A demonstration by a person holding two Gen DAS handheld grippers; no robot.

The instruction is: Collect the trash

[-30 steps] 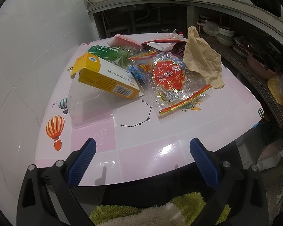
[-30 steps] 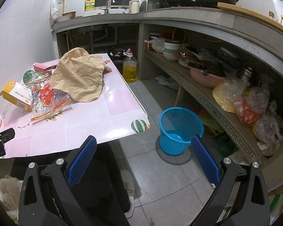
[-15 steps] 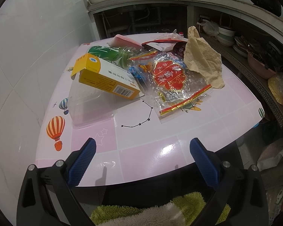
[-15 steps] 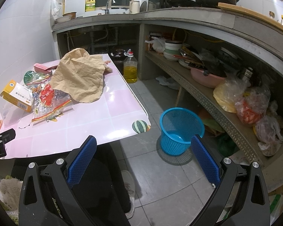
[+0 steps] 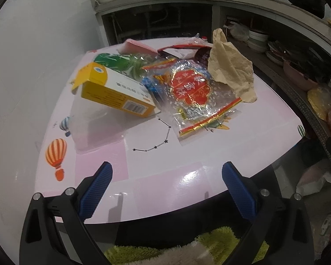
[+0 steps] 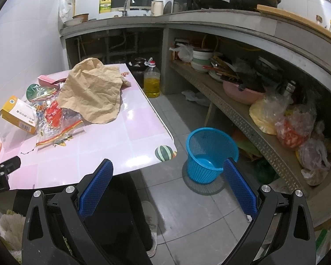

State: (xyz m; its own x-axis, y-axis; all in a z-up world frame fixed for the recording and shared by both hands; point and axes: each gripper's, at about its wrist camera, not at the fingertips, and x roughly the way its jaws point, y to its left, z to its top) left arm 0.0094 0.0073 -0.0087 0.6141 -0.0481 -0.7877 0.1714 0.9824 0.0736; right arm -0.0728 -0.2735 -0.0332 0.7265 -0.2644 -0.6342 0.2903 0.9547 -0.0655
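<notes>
Trash is heaped on the far half of the pink worktop (image 5: 209, 176): a yellow carton (image 5: 114, 90) tipped up over a clear plastic tray (image 5: 94, 130), a crinkly see-through wrapper with a red label (image 5: 194, 90), a crumpled sheet of brown paper (image 5: 229, 70), and behind them a green-printed bottle (image 5: 119, 63) and a pink packet (image 5: 135, 46). None of it has been picked up yet.

The left tool (image 5: 166, 186) hangs at the near edge of the worktop, its blue ribbed pads spread wide with nothing between them. The pile lies straight ahead of it, and the carton is the closest piece, a little to its left, with its long axis running slantwise across the tool's line. The right tool (image 6: 167, 182), equally wide and empty, is off the worktop's corner over the tiled floor, with the blue mesh basket (image 6: 211, 152) ahead and slightly to its right. So I'd say the left is the nearer to the rubbish and the right the nearer to the basket.

The carton looks stiff and easy to pinch; the film wrapper and paper are limp and likely to slip or drag neighbours along.
</notes>
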